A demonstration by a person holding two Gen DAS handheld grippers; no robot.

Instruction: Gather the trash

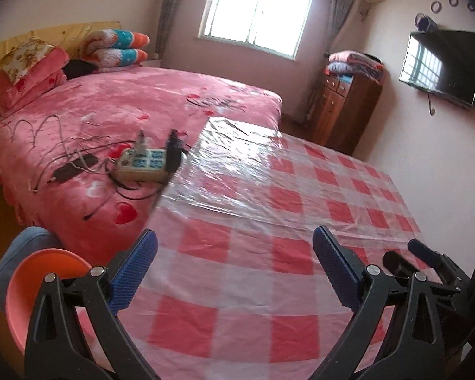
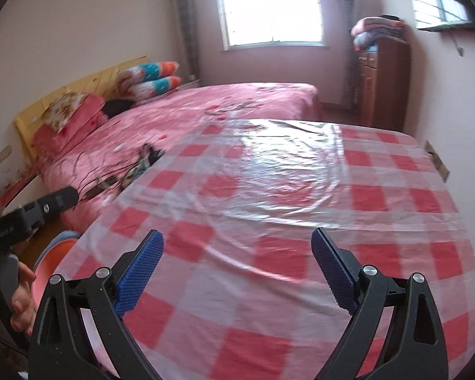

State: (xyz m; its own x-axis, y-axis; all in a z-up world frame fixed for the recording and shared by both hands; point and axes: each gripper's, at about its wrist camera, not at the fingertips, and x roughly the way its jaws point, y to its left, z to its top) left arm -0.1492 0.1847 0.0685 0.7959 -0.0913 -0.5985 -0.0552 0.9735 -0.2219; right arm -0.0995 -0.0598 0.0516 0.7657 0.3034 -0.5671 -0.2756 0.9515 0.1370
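left gripper [image 1: 234,250]: fingers apart, empty, held above the table's near edge.
right gripper [image 2: 237,250]: fingers apart, empty, beside the left one, likely poised to reach either way.
table [image 2: 269,285]: one, under a red and white check cloth with clear plastic on top; no loose item shows on it.
trash: none visible on the table in either view; this fits trash already gathered, or trash lying out of view.
basin [image 1: 31,285]: one orange basin low at the table's left edge, perhaps there for the trash; contents hidden.
bed [image 1: 110,101]: one, pink, beyond the table.
power strip [image 1: 142,166]: one on the bed, with tangled cables.
hand [image 2: 22,297]: one, gripping the left gripper's handle.
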